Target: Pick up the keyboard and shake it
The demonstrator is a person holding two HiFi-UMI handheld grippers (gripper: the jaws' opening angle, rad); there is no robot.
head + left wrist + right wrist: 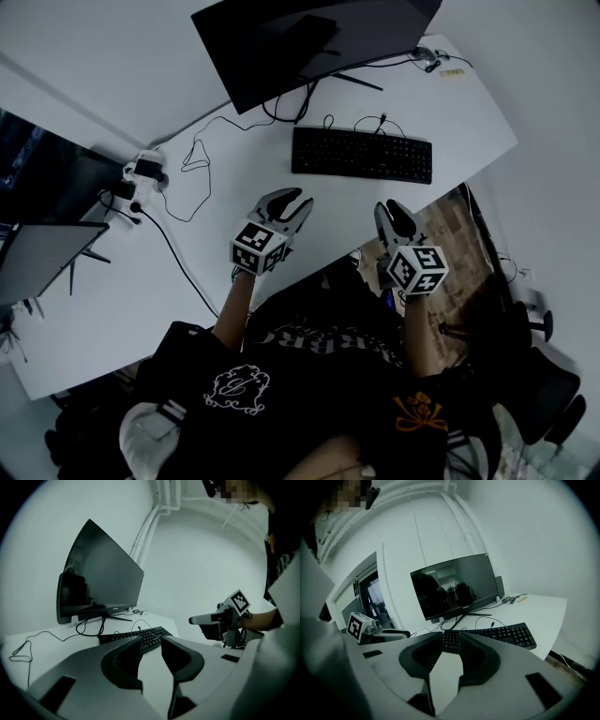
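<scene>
A black keyboard (361, 155) lies flat on the white desk (112, 300), in front of a large dark monitor (309, 37). My left gripper (292, 204) hovers over the desk, short of the keyboard's left end, with its jaws apart and nothing between them. My right gripper (397, 214) hangs past the desk's front edge, short of the keyboard's right part, jaws also apart and empty. In the left gripper view the keyboard (140, 637) lies beyond the left gripper (151, 639), and the right gripper (206, 619) shows at the right. In the right gripper view the keyboard (501, 633) lies beyond the right gripper (450, 637).
Cables (192, 159) loop across the desk to a power adapter (141, 172) at the left. A second screen (47, 253) stands at the left edge. Small items (433, 58) lie at the far right corner. A chair (548, 375) stands right of the person.
</scene>
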